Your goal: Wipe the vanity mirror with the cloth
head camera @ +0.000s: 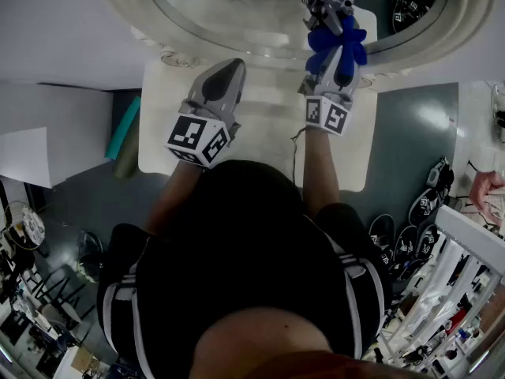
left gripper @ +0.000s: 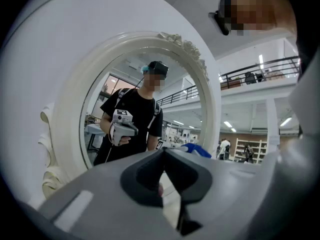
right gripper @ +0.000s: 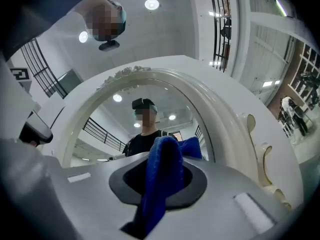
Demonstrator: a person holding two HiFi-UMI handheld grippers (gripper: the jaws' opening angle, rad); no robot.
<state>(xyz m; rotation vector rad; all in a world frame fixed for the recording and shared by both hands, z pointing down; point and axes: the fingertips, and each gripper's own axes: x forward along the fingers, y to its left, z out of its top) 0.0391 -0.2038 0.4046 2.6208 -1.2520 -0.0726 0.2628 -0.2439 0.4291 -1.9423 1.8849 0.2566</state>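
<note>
a: the blue cloth [right gripper: 161, 184] is pinched in the closed right tongs [head camera: 333, 34], bunched just ahead of the tips, at the lower edge of the vanity mirror [right gripper: 125, 114].
b: risk?
a: little cloth pokes out, so i'd worry bare tips scrape glass, or the wad slips free. the left tongs [head camera: 230, 68], closed on nothing, hover beside over the counter [head camera: 166, 133], steadying nothing.
</note>
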